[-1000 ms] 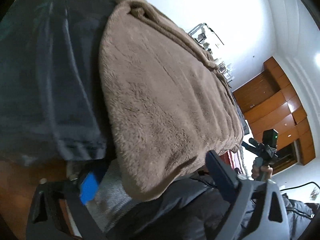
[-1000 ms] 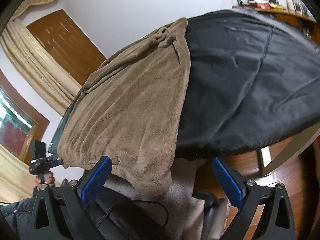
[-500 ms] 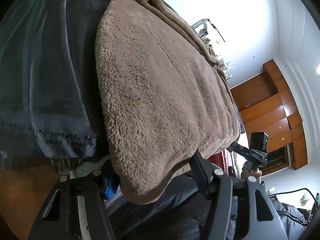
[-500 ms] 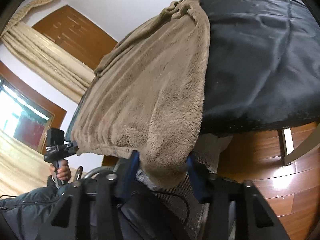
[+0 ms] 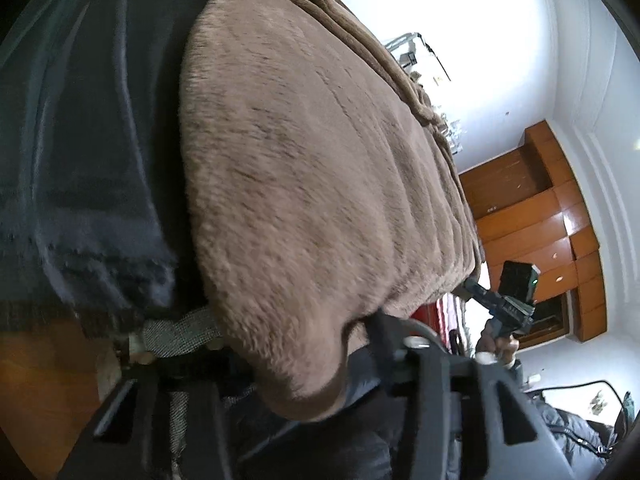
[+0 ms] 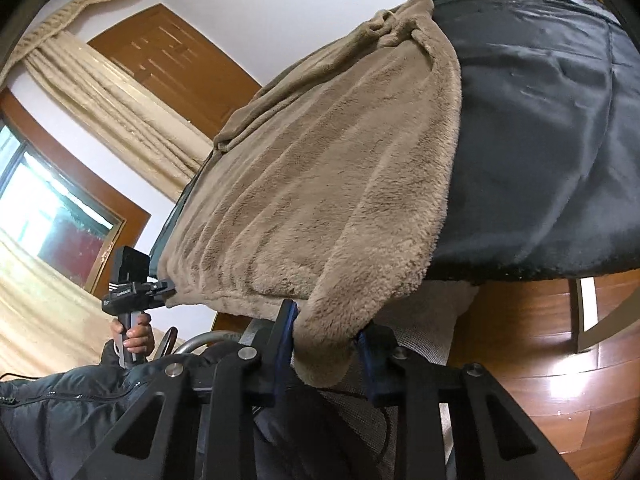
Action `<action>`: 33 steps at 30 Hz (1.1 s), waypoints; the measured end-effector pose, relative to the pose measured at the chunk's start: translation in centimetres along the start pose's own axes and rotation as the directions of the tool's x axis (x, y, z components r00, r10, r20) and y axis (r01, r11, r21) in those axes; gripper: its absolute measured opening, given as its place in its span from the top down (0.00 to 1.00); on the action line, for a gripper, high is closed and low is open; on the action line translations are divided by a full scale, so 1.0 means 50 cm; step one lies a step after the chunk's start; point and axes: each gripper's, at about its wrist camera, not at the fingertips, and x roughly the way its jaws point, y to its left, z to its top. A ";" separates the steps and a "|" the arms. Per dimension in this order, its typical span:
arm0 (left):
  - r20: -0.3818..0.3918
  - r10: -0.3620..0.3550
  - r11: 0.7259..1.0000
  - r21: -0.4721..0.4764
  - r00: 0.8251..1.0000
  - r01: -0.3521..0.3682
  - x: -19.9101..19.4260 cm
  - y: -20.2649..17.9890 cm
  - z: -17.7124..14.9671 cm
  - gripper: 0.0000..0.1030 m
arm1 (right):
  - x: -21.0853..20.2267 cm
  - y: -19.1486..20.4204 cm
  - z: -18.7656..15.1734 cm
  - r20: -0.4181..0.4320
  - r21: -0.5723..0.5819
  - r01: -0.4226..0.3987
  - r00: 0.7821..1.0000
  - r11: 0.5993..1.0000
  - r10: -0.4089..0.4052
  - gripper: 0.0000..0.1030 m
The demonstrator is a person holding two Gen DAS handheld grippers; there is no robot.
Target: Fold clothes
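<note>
I have the brown fleece garment (image 6: 320, 184) spread over a dark cloth-covered surface (image 6: 552, 140), its near edge hanging off toward both tools. On my right gripper (image 6: 325, 344) the two blue-padded fingers (image 6: 285, 332) are drawn in narrow and pinch a hanging corner of the fleece between them, with the fabric bulging out above and drooping just below the pads. Beyond the fingers the fleece runs up and away in long soft ridges to a bunched collar at the far end. In the same view my left gripper (image 6: 170, 286) shows off to the left of the fingers, clamped on the opposite near corner of the garment. From the left wrist camera, the fleece (image 5: 320, 184) fills the space ahead of the fingers and a fold of it sags between the two black finger frames of that gripper (image 5: 298, 364); the tips are buried in the pile, and the jaws stand close together on the fabric. To the right of those fingers I see my right gripper (image 5: 466, 286) meeting the garment's edge.
</note>
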 end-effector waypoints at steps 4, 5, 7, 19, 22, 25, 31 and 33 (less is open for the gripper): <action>-0.002 0.068 0.997 0.044 0.998 -0.068 -0.011 -0.043 -0.005 0.79 | -0.032 0.033 0.004 0.054 -0.084 -0.050 0.997 0.995 0.055 0.72; 0.001 0.077 0.996 0.052 0.997 -0.077 -0.016 -0.052 -0.006 0.80 | -0.041 0.042 0.008 0.073 -0.103 -0.062 0.995 0.993 0.069 0.72; 0.011 0.085 0.994 0.065 0.996 -0.085 -0.028 -0.066 -0.007 0.81 | -0.057 0.060 0.017 0.110 -0.139 -0.077 0.990 0.987 0.093 0.72; 0.067 0.078 0.993 0.082 0.995 -0.083 -0.060 -0.109 0.012 0.81 | -0.015 0.057 0.028 0.081 -0.112 -0.004 0.997 0.994 0.013 0.72; 0.071 0.075 0.994 0.079 0.995 -0.080 -0.069 -0.095 0.010 0.81 | -0.016 0.051 0.027 0.077 -0.103 0.004 0.997 0.995 0.004 0.72; 0.082 0.068 0.994 0.078 0.994 -0.075 -0.079 -0.090 0.012 0.81 | -0.017 0.041 0.027 0.071 -0.084 -0.010 0.997 0.996 0.016 0.72; 0.091 0.064 0.994 0.078 0.994 -0.071 -0.087 -0.088 0.016 0.81 | -0.016 0.035 0.025 0.070 -0.067 -0.022 0.997 0.997 0.027 0.72; 0.090 0.064 0.995 0.072 0.994 -0.071 -0.087 -0.085 0.016 0.81 | -0.016 0.037 0.023 0.068 -0.072 -0.015 0.997 0.997 0.020 0.71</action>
